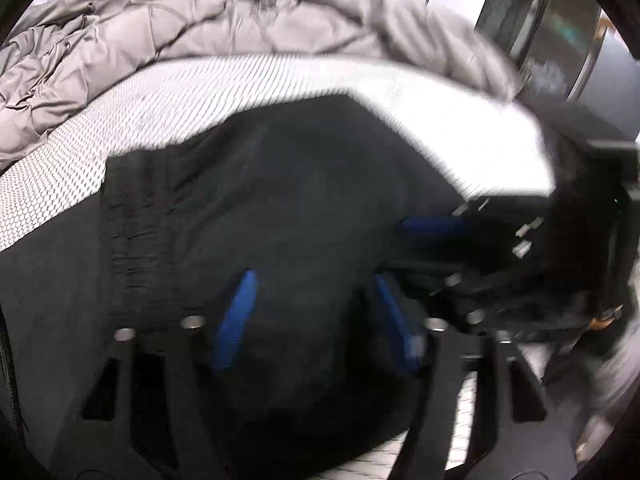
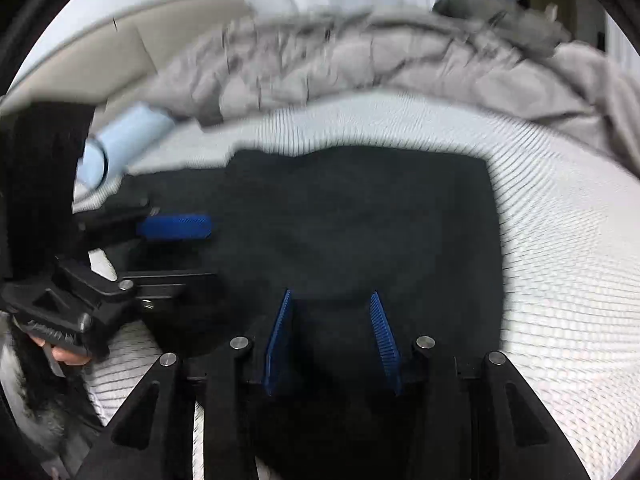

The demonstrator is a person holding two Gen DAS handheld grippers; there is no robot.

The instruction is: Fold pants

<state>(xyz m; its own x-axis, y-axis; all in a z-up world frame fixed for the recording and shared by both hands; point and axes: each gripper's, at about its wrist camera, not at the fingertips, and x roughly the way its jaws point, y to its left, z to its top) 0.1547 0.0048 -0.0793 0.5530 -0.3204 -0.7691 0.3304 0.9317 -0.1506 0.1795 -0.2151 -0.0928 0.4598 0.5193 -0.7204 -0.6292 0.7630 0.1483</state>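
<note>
The black pants (image 1: 288, 208) lie folded on a white mesh-patterned mattress (image 1: 132, 120). They also show in the right wrist view (image 2: 360, 216). My left gripper (image 1: 314, 280) is open, its blue pads just above the dark cloth with nothing between them. My right gripper (image 2: 330, 300) is open over the near part of the pants, empty. Each gripper shows in the other's view: the right one (image 1: 436, 228) at the pants' right side, the left one (image 2: 176, 226) at their left side.
A crumpled grey quilt (image 1: 168, 36) is heaped along the far side of the mattress and also shows in the right wrist view (image 2: 380, 60). A pale blue cylinder (image 2: 120, 140) lies at the left beyond the pants. Dark furniture (image 1: 560, 32) stands at the right.
</note>
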